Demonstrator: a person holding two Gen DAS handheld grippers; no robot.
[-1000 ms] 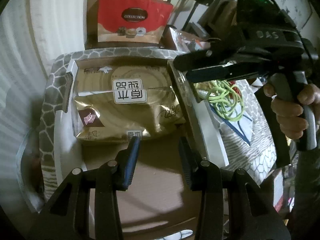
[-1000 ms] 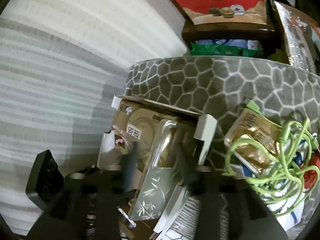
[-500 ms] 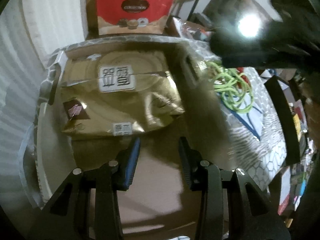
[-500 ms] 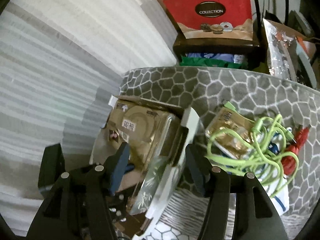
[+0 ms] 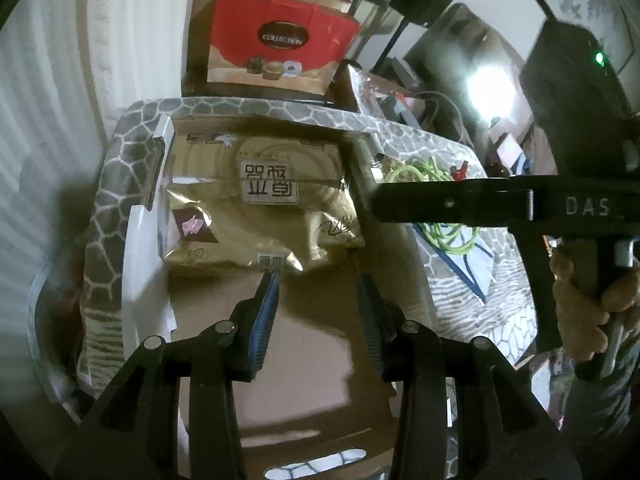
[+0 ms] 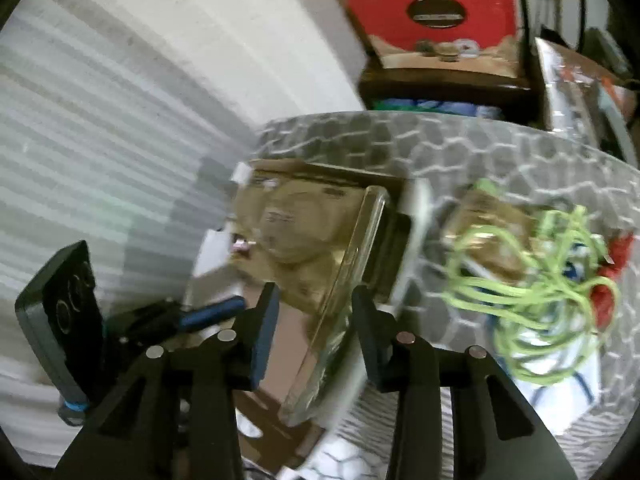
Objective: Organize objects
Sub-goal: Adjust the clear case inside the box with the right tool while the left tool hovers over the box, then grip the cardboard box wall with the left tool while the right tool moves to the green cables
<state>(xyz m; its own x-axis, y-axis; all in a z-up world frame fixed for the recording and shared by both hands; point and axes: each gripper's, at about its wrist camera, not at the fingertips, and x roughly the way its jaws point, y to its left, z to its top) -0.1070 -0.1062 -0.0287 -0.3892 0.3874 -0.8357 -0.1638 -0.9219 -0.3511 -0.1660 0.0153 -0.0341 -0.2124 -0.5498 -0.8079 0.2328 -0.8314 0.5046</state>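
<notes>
An open cardboard box (image 5: 304,320) lies on the honeycomb-patterned table (image 5: 120,168) with gold foil packets (image 5: 256,216) stacked in its far half. My left gripper (image 5: 316,284) is open and empty, just short of the near packet's edge. My right gripper (image 6: 314,300) is open, its jaws either side of the box's raised clear-film flap (image 6: 352,264), apart from it. It also shows side-on in the left wrist view (image 5: 452,204). Another gold packet (image 6: 480,232) lies on the table under a tangle of green cord (image 6: 532,280).
A red gift bag (image 5: 280,44) stands on a dark stand behind the table. A white wall runs along the left. Red clips (image 6: 608,276) and a white-and-blue sheet (image 5: 468,256) lie by the cord. Cluttered shelves stand at the back right.
The right gripper has come down over the box's right flap, and now crosses the left wrist view. The left gripper has stayed open over the box.
</notes>
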